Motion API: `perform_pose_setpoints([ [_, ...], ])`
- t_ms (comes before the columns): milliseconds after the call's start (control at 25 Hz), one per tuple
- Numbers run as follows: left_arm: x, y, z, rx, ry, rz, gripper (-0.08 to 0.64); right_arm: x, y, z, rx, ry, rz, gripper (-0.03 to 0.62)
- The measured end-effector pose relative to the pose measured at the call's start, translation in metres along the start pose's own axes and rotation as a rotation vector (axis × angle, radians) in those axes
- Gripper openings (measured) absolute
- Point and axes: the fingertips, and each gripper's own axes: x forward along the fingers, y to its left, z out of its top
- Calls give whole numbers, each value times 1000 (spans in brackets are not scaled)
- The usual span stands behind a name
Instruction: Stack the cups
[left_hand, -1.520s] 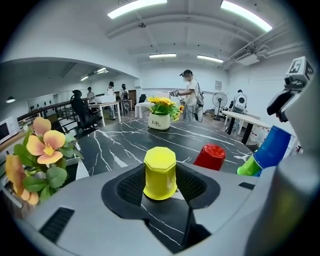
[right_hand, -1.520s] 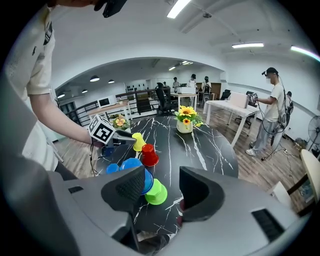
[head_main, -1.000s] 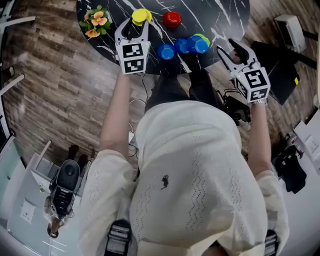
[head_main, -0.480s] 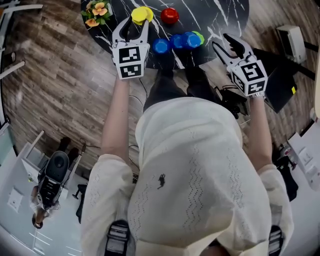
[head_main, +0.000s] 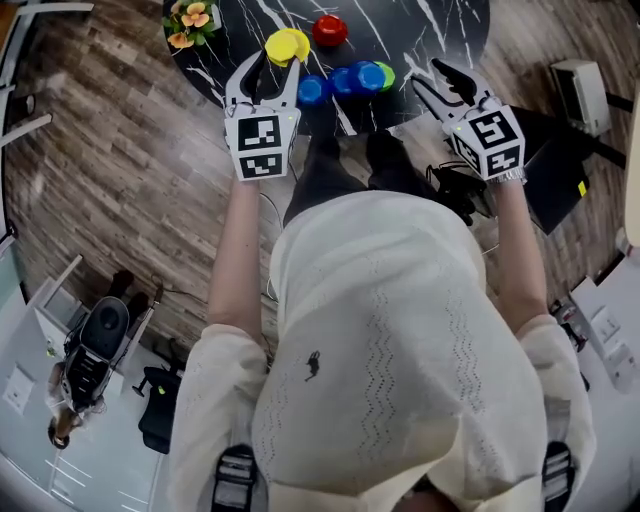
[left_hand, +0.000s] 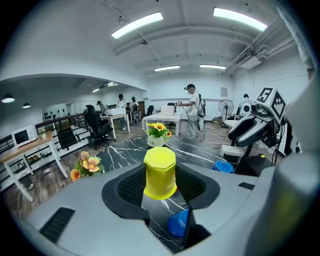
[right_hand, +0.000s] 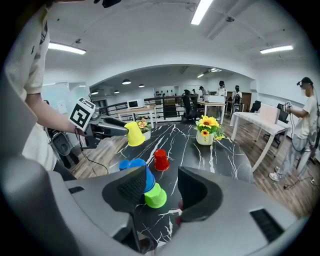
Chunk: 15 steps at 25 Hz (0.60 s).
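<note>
Left gripper (head_main: 270, 62) clamps the yellow cup (left_hand: 160, 172) above the bench's (right_hand: 200, 160) near edge. Right gripper (right_hand: 162, 191) hangs wide and empty. Blue cups (right_hand: 137, 170), green cup (right_hand: 155, 196) and red cup (right_hand: 160, 160) wait; most stacking looks ahead.

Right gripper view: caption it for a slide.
Open right gripper faces a green plastic cup on the black marble table while the left gripper holds a yellow plastic cup aloft.

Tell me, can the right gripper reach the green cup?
Probably yes: the jaws of the right gripper stand open and empty, and the green cup lies just ahead of them, nothing in between.
</note>
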Motion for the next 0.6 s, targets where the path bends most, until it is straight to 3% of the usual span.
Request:
perform_pose_setpoints([
  [600, -23, -41, -30, -20, 46, 6, 204, 2, 1, -3, -55, 12, 54, 206],
])
